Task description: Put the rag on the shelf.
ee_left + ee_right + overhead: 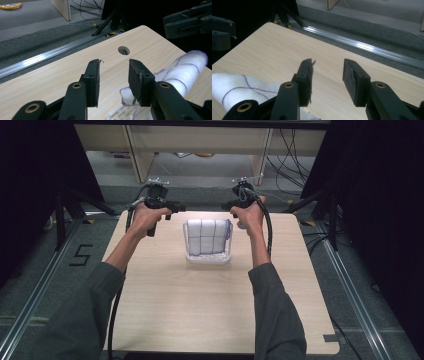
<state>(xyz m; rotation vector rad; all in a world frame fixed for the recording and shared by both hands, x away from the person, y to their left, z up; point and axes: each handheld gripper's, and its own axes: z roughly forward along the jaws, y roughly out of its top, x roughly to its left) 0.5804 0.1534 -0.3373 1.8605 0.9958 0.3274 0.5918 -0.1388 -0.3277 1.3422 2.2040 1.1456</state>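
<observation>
A small white plastic basket (pixel 207 256) stands at the middle back of the light wooden table (pixel 220 315). It holds rolled white cloths (pixel 206 236) with purple stitching, seen also as cloths (pixel 186 70) and cloths (pixel 239 86) in the gripper views. My left gripper (pixel 176 209) is held above the table just left of the basket. Its jaws stand open with nothing between them, gripper (pixel 113 75). My right gripper (pixel 228 206) hovers at the basket's right, gripper (pixel 328 75) open and empty too.
A round hole (pixel 123 50) pierces the table near its far edge. Beyond the table lie an aluminium rail (pixel 362 46), grey floor, black stand legs (pixel 110 20), cables (pixel 295 150) and wooden furniture legs (pixel 137 155). Dark curtains flank both sides.
</observation>
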